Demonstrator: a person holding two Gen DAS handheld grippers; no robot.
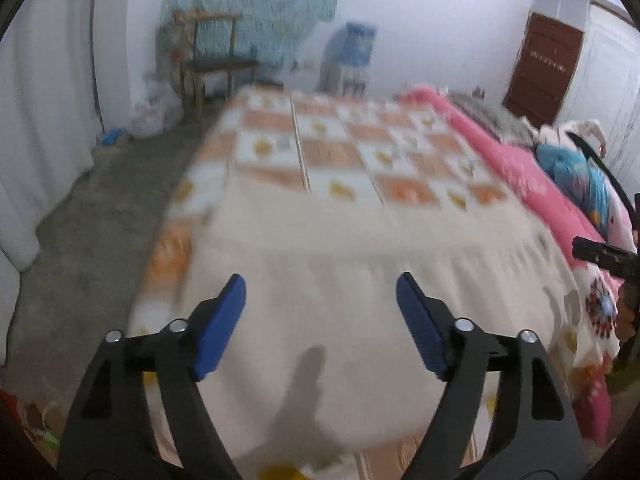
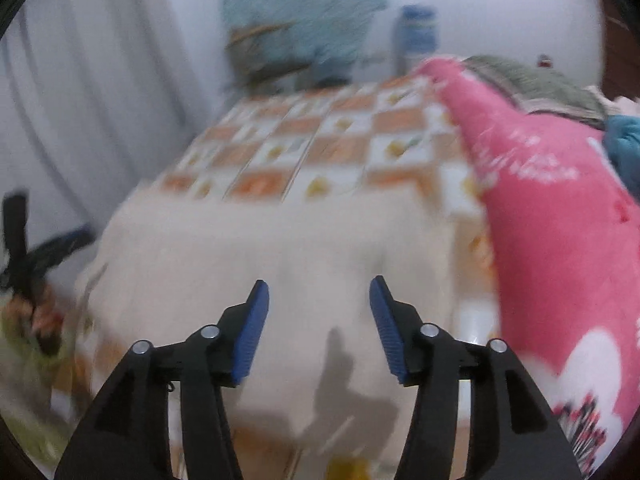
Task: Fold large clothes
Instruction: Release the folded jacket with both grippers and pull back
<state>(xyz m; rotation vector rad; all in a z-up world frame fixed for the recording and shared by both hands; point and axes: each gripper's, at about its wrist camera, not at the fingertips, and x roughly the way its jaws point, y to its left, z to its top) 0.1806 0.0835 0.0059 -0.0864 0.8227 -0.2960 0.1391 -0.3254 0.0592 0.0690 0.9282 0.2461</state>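
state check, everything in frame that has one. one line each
left gripper: open, nothing between the pads
right gripper: open, nothing between the pads
cream garment: spread flat on the bed, not gripped
pink blanket: bunched along the bed's right side
door: shut
chair: upright by the wall, seat bare

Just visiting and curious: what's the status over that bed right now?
Left tongs open, empty. Right tongs open, empty. Cream garment lies spread on checked bedspread. Pink blanket bunched alongside; nothing between tongs and cloth.
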